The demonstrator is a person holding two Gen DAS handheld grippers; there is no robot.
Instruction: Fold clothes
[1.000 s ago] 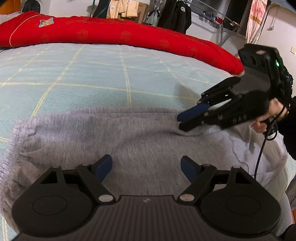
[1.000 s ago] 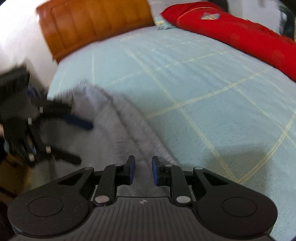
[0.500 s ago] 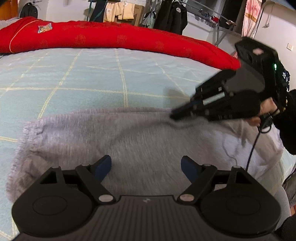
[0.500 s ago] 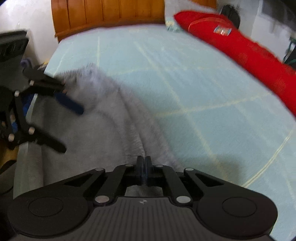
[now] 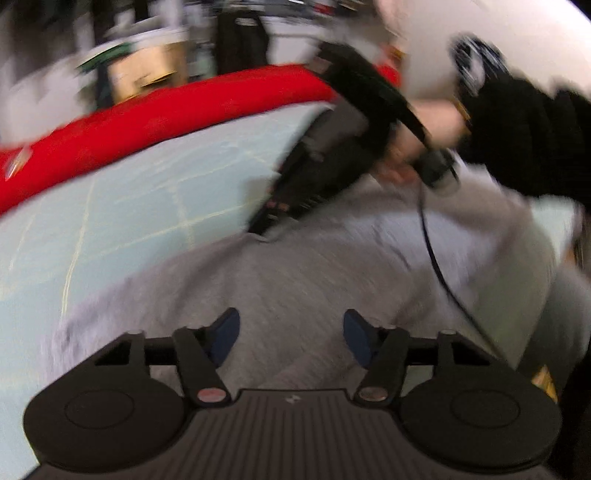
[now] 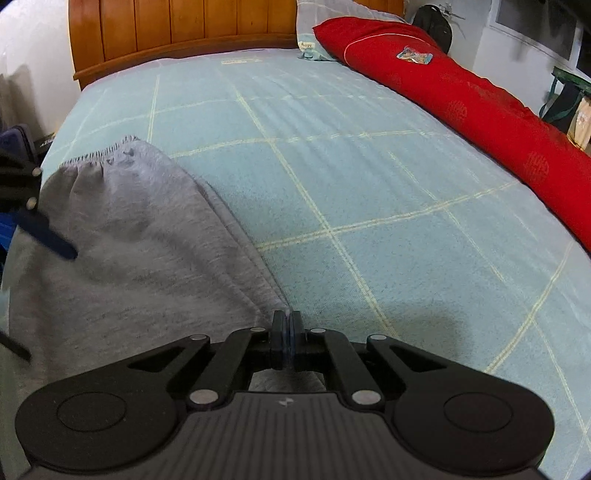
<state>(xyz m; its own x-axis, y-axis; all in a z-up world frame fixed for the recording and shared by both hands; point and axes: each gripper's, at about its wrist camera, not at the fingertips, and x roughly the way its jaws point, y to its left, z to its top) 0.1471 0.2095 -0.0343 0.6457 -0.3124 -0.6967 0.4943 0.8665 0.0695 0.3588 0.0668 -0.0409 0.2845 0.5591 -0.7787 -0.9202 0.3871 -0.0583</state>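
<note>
The right gripper [image 6: 287, 325] pinches the grey sweatpants' [image 6: 147, 258] edge; the left gripper [image 5: 291, 332], narrowing above them, grips nothing, so a one-sided lift could skew the fold.

The garment [image 6: 129, 258] lies on the bed [image 6: 369, 184], at its near left part in the right wrist view, gathered band toward the headboard [image 6: 184, 29]. The headboard stands at the far end of the bed. A long bolster [image 6: 461, 96] lies along the bed's right edge, a pillow [image 6: 314, 22] behind it. The right tongs [image 6: 286, 332] sit at the garment's near edge; the left tongs [image 5: 291, 338] over the garment.
</note>
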